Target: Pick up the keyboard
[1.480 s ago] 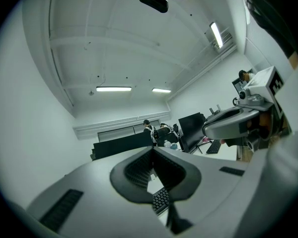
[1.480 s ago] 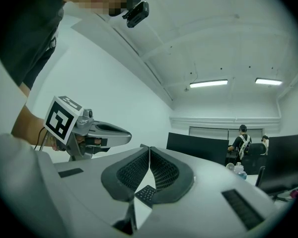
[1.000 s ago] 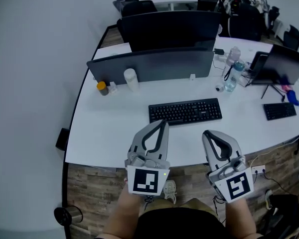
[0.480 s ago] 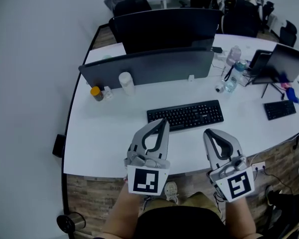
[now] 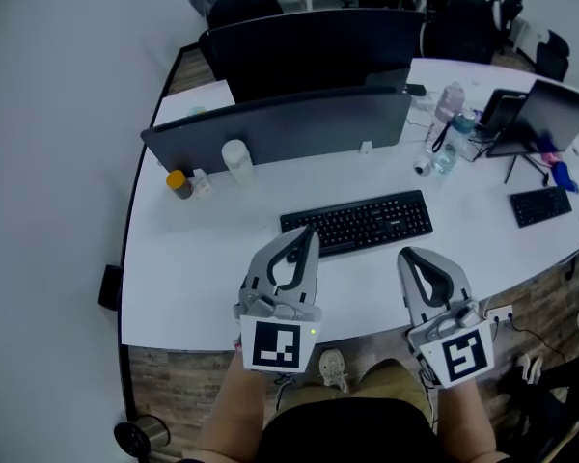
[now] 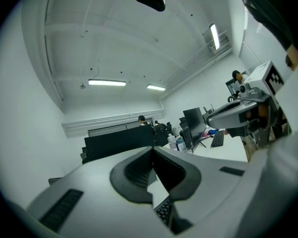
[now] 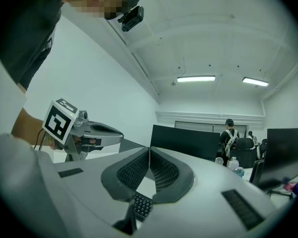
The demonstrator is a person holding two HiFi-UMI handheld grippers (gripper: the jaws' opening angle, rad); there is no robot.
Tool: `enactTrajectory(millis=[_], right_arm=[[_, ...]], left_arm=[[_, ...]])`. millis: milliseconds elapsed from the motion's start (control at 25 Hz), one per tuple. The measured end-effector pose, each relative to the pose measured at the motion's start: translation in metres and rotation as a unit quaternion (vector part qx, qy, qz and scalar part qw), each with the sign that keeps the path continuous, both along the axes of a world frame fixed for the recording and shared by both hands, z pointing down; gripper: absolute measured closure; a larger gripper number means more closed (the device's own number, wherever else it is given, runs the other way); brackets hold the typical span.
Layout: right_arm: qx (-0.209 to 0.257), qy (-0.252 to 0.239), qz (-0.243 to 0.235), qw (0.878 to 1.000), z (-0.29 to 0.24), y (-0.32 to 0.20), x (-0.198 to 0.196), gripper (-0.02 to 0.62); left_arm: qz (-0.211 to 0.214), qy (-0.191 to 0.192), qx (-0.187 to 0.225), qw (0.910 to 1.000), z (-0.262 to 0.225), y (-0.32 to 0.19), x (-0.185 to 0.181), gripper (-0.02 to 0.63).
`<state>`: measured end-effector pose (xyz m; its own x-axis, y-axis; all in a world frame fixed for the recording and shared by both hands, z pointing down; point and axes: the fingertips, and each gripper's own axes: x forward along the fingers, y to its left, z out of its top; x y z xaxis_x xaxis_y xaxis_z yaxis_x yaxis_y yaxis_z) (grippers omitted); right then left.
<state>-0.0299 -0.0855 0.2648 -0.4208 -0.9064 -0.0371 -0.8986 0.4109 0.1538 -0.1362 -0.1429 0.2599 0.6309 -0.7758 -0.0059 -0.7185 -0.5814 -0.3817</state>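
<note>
The curved white desk [image 5: 193, 258] carries the black keyboard [image 5: 357, 223], which lies flat in front of a grey divider [image 5: 299, 123]. The left gripper [image 5: 311, 231] hangs near the keyboard's left part, with its jaws pressed together on nothing. The right gripper [image 5: 409, 255] is near the keyboard's right end, and its jaws are also closed and empty.

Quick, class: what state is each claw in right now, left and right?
Left claw: closed, holding nothing.
Right claw: closed, holding nothing.
</note>
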Motion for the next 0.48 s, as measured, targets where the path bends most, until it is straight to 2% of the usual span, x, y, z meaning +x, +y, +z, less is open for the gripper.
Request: enactTrajectory(millis=[200, 320, 480], right_arm=[[-0.009, 0.022, -0.015, 1.000, 0.0078, 0.0005, -0.0029, 0.565], [-0.001, 0.012, -0.012, 1.000, 0.0035, -0.0010, -0.0026, 0.565], [-0.017, 0.031, -0.019, 0.999, 0.0105, -0.0012, -0.0011, 0.565]], left_arm=[[-0.003, 0.005, -0.005, 1.0000, 0.0039, -0.0016, -0.0025, 0.598], [-0.007, 0.008, -0.004, 0.9999, 0.0034, -0.0029, -0.0050, 0.598], [-0.014, 0.014, -0.006, 0.9998, 0.0056, -0.0056, -0.0075, 0.598]])
